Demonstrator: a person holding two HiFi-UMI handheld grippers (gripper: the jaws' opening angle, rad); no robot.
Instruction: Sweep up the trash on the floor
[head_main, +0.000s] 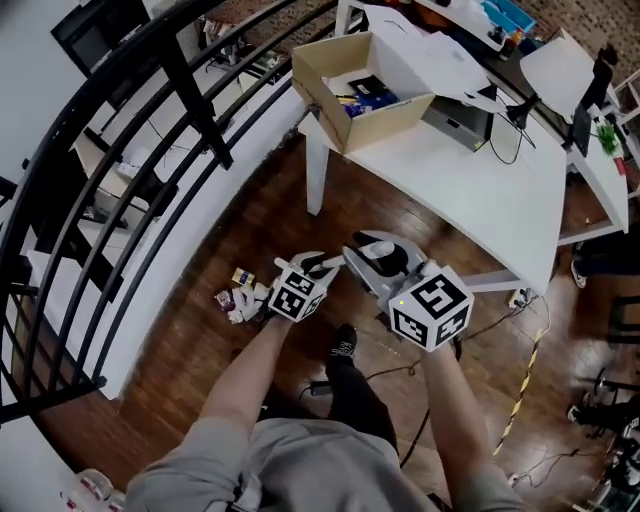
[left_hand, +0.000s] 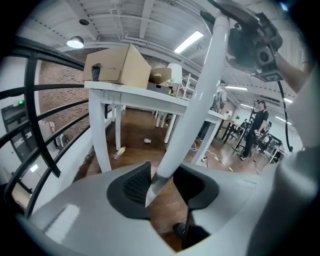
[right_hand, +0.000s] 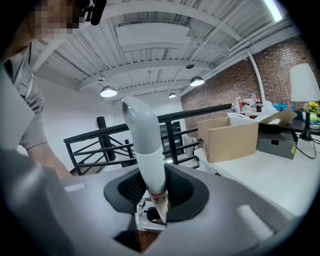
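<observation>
Our left gripper (left_hand: 165, 186) pinches just the tapered tip of a white handle (left_hand: 200, 95), and our right gripper (right_hand: 152, 192), jaws part-closed, clamps a rounded handle (right_hand: 147, 150). Trash (head_main: 240, 298) lies on the floor (head_main: 190, 350) beside the left gripper (a shallow hold there), so sweeping may twist that handle free

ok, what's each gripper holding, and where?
Left gripper: long white handle, near its tapered end. Right gripper: round-topped white handle, low, by its label.

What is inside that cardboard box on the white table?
The open cardboard box holds a dark object and blue and yellow items, with something white beside them. The box floor beneath them and the space behind its near wall are covered.
</observation>
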